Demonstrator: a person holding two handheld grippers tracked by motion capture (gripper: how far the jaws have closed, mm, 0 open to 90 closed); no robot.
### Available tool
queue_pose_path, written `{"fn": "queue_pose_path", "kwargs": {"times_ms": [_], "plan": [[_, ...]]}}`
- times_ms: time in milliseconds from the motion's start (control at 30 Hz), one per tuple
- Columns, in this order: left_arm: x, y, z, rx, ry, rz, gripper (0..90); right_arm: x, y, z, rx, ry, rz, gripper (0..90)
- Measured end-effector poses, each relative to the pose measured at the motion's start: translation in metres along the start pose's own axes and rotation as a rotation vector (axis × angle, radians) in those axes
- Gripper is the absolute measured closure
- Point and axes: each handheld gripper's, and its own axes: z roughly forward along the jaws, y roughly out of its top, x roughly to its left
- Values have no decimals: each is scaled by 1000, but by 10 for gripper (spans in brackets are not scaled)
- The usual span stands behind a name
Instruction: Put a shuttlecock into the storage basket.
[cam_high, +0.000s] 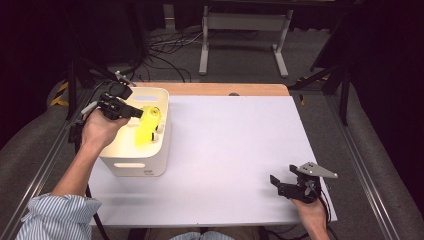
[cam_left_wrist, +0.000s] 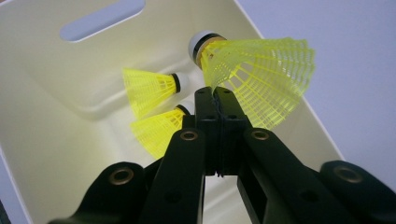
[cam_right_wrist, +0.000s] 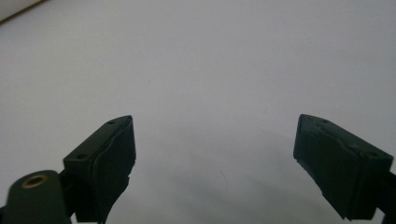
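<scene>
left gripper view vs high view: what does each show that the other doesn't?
Left gripper view: two more yellow shuttlecocks lying inside the bin, and the left hand-held gripper pinching the skirt of the held shuttlecock.
High view: the right hand-held gripper open over the white table, and the striped sleeve.
Both: the cream bin, the held shuttlecock, the left hand-held gripper.

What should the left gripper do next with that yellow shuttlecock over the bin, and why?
Probably open the jaws. The left gripper is shut on the skirt of the shuttlecock, held inside the white bin above two others, so letting go should drop it in.
</scene>
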Motion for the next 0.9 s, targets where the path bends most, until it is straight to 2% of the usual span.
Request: {"fn": "queue_pose_path", "kwargs": {"times_ms": [300, 467, 900], "plan": [[10, -5, 12, 16, 16, -27, 895, 0, 0, 0, 2, 0, 1, 133], [9, -7, 22, 37, 63, -16, 895, 0, 0, 0, 3, 2, 1, 133], [10, -7, 46, 80, 60, -27, 892, 0, 0, 1, 5, 5, 2, 133]]}}
